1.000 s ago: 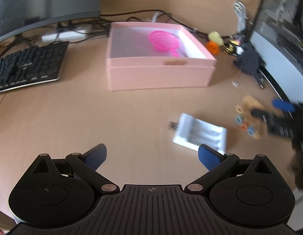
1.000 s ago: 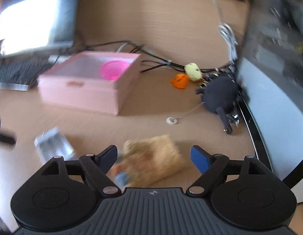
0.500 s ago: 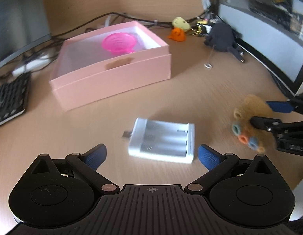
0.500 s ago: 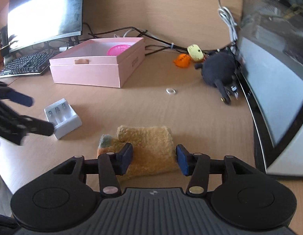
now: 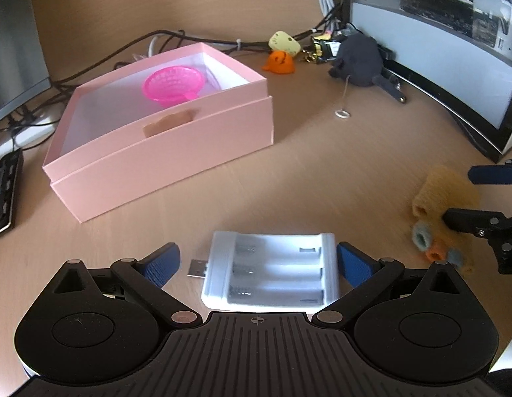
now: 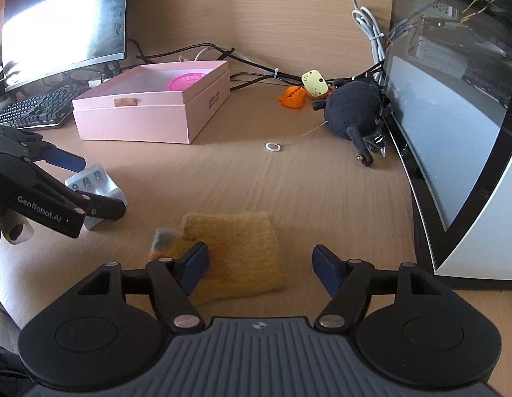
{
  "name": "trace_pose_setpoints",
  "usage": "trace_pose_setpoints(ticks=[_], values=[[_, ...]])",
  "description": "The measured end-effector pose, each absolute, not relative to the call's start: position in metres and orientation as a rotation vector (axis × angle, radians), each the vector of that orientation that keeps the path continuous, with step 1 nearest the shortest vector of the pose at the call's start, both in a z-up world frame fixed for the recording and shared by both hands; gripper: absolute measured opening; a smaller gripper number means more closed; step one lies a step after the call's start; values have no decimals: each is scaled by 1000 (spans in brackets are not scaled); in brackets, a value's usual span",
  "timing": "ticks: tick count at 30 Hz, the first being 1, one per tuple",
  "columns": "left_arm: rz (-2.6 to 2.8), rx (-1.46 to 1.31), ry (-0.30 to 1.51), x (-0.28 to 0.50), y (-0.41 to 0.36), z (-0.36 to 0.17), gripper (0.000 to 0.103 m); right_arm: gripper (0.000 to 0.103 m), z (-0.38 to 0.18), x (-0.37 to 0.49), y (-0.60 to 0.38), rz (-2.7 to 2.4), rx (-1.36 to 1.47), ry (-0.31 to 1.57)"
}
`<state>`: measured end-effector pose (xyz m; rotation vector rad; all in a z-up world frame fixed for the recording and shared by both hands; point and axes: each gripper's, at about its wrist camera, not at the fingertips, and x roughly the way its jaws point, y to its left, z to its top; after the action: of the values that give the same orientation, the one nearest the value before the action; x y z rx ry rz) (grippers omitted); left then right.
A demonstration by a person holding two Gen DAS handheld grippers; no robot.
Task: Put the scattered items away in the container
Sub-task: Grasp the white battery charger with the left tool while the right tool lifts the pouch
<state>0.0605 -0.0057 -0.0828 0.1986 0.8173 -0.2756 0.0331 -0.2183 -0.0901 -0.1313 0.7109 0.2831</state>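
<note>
A pink box [image 5: 163,152] stands open on the desk with a pink strainer [image 5: 173,84] inside; it also shows in the right wrist view [image 6: 150,115]. My left gripper [image 5: 257,263] is open with a white battery charger [image 5: 272,269] lying on the desk between its fingers. My right gripper [image 6: 260,266] is open around a fuzzy tan glove [image 6: 236,251] with coloured fingertips; its left finger [image 6: 194,264] rests on the glove. The glove [image 5: 444,211] and the right gripper's fingers [image 5: 470,221] show at the right of the left wrist view.
A dark plush toy [image 6: 351,112], an orange toy [image 6: 292,97], a yellow toy [image 6: 315,84] and a small white ring [image 6: 273,146] lie near a monitor [image 6: 454,139] at the right. A keyboard [image 6: 31,112], a second monitor [image 6: 57,26] and cables sit behind the box.
My left gripper moved in over the charger, which now lies between its fingers. My right gripper, narrowed on the glove half a second ago, has opened wider.
</note>
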Motion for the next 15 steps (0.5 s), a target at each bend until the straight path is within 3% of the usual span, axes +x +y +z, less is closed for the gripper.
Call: trace_pose_setpoints(ticks=[9, 11, 15], values=[[-279, 144, 806, 60, 0, -86, 102, 75, -90, 33, -217, 277, -138, 713], [-278, 147, 799, 58, -1, -85, 95, 75, -87, 33, -219, 279, -143, 715], [-255, 160, 807, 56, 0, -82, 95, 75, -78, 31, -231, 251, -97, 700]])
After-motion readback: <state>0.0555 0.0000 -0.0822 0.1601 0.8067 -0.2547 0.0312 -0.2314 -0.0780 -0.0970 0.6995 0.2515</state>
